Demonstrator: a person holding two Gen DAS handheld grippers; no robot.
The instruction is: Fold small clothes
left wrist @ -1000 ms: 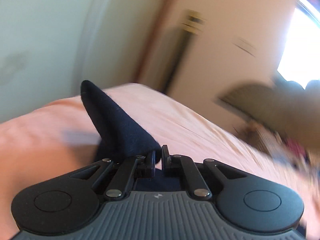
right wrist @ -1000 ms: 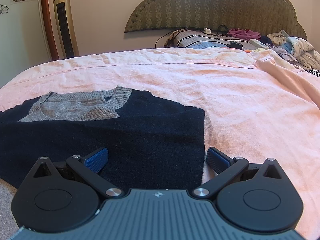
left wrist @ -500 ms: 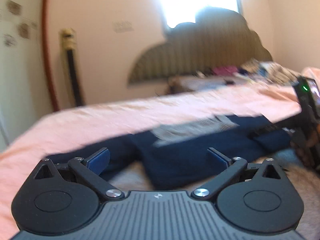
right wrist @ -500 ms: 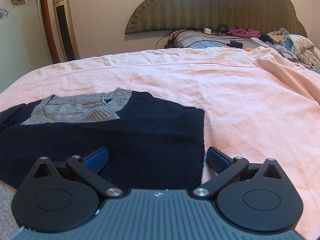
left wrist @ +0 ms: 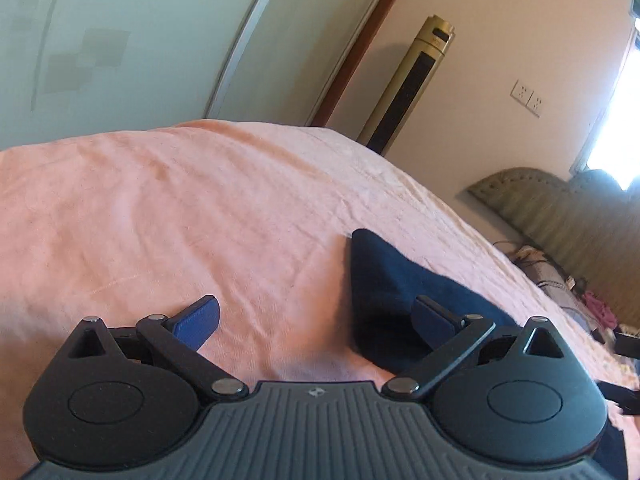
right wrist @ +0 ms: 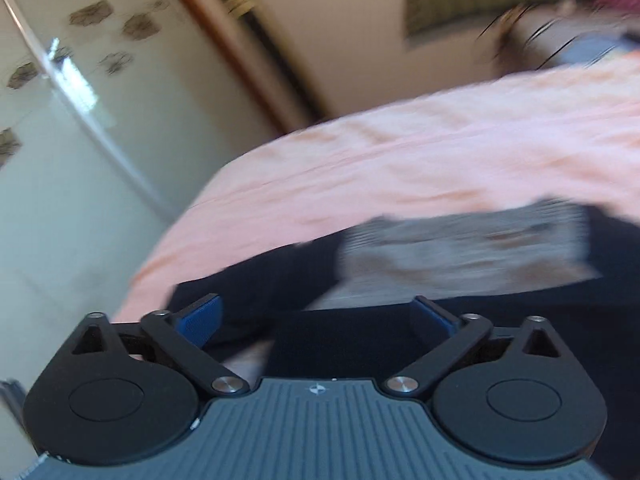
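A navy sweater with a grey ribbed collar point(right wrist: 460, 248) lies on the pink bedsheet point(left wrist: 180, 208). In the left wrist view one navy corner of it point(left wrist: 384, 280) points up the bed, just ahead of my right-hand pad. My left gripper point(left wrist: 316, 320) is open and empty, low over the sheet beside that corner. My right gripper point(right wrist: 316, 316) is open and empty, low over the sweater's navy body point(right wrist: 360, 332), below the collar. The right wrist view is blurred by motion.
A gold tower fan point(left wrist: 412, 84) stands by the wall past the bed's far edge. A green padded headboard point(left wrist: 568, 220) and a pile of clothes point(left wrist: 596, 308) are at the right. A glossy wardrobe door point(right wrist: 60, 160) is on the left.
My left gripper opened, let go of the navy cloth and swung left over the sheet. My right gripper stayed open and has just swung left and tilted over the sweater.
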